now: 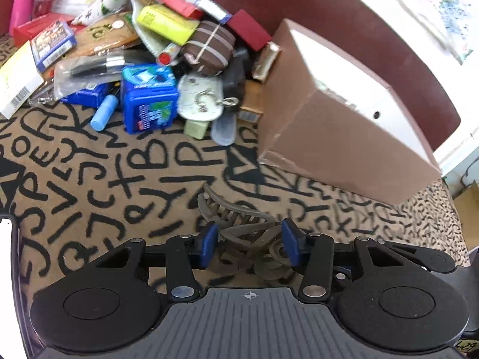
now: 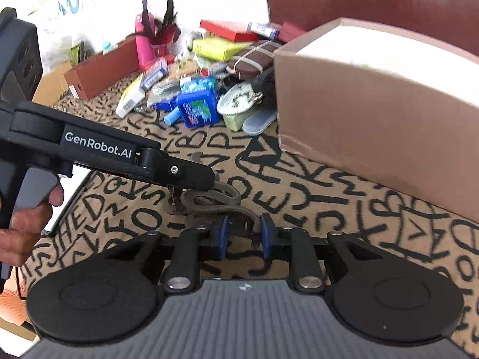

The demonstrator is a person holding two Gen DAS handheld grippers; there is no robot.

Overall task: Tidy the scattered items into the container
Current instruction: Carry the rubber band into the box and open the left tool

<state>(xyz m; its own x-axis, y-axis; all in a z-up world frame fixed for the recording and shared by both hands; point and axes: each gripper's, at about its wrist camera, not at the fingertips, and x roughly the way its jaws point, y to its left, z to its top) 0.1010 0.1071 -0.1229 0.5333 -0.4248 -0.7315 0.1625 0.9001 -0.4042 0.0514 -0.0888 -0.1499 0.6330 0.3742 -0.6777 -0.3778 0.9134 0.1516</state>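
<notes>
A grey-brown hair claw clip (image 1: 239, 224) lies low over the lettered tablecloth (image 1: 119, 179). My left gripper (image 1: 250, 239) has its blue pads against the clip's two sides. In the right wrist view the left gripper (image 2: 206, 179) reaches in from the left over the clip (image 2: 209, 200). My right gripper (image 2: 245, 233) is shut on the clip's curved end. The cardboard box (image 1: 329, 137) (image 2: 374, 113), brown outside and white inside, stands to the right, beyond the clip. A pile of scattered items lies behind, among them a blue gum box (image 1: 148, 98) (image 2: 197, 107).
The pile also holds a brown striped pouch (image 1: 209, 45), a yellow-green box (image 1: 164, 24), a white key tag (image 1: 200, 101) and a light blue tube (image 1: 103, 112). A dark red chair back (image 1: 329, 6) rises behind the box. A hand (image 2: 27, 227) holds the left gripper's handle.
</notes>
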